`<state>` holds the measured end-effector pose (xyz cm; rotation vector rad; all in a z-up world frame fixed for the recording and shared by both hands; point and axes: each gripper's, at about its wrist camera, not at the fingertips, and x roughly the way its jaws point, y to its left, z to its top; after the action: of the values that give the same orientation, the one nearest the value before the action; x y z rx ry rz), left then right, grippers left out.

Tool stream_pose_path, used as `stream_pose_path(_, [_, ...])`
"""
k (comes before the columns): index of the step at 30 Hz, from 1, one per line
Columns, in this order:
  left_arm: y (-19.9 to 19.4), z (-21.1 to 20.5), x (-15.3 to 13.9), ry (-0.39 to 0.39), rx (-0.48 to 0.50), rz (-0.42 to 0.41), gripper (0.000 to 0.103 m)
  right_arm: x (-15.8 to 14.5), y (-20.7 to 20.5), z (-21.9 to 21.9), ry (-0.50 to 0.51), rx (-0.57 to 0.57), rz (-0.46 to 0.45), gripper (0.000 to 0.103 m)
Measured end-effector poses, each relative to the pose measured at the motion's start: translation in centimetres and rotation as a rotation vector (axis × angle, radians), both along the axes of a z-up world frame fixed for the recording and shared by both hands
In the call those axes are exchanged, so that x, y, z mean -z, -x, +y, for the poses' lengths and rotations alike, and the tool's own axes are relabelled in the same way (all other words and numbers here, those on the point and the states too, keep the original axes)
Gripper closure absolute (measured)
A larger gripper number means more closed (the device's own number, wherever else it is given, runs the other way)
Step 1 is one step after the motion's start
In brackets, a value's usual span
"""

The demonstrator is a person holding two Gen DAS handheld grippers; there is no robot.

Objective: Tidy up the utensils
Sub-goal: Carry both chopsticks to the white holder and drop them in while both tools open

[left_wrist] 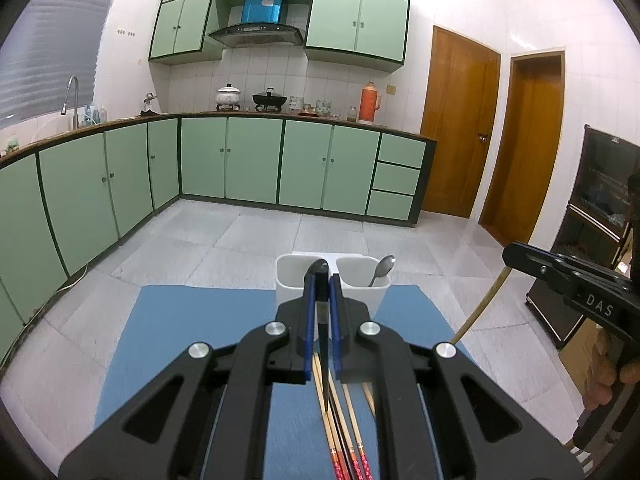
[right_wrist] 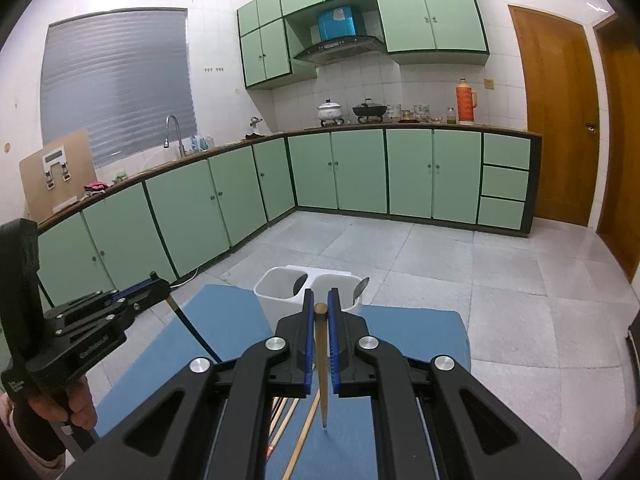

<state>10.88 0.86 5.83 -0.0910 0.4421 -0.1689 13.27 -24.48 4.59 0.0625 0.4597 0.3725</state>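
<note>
My left gripper (left_wrist: pixel 322 280) is shut on a dark chopstick (left_wrist: pixel 323 336) that hangs down over the blue mat (left_wrist: pixel 192 328). My right gripper (right_wrist: pixel 320 300) is shut on a light wooden chopstick (right_wrist: pixel 322 364) held point down above the mat (right_wrist: pixel 404 344). A white two-compartment holder (left_wrist: pixel 290 276) stands at the mat's far edge just beyond both grippers, with a metal spoon (left_wrist: pixel 382 269) in its right compartment; it also shows in the right wrist view (right_wrist: pixel 276 292). Several loose chopsticks (left_wrist: pixel 344 432) lie on the mat under the left gripper, and more (right_wrist: pixel 298 444) under the right one.
The mat lies on a grey tiled floor (left_wrist: pixel 240 240). Green kitchen cabinets (left_wrist: pixel 256 160) run along the far and left walls. Two wooden doors (left_wrist: pixel 460 128) are at the right, and a dark cabinet (left_wrist: pixel 600 216) stands at far right.
</note>
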Motion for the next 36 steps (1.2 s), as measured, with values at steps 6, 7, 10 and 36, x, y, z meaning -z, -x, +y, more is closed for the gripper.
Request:
stream_pose_path(6, [-0.2, 0.3, -0.8, 0.005, -0.007, -0.029, 0.097, -1.0, -1.0, 0.3, -0.004, -0.013, -0.022, 0.097])
stream_pose_path(7, [-0.3, 0.4, -1.3, 0.007, -0.009, -0.04, 0.097, -1.3, -1.1, 0.4, -0.005, -0.017, -0.029, 0.097])
stream_pose_path(10, [-0.8, 0.6, -2.8, 0.011, -0.013, -0.077, 0.097, -2.6, -1.4, 0.7, -0.006, -0.027, -0.057, 0.097])
stream_pose_path(36, [-12.6, -2.0, -5.3, -0.01, -0.048, -0.215, 0.097, -3.6, -11.9, 4.2, 0.013, -0.012, -0.09, 0.097])
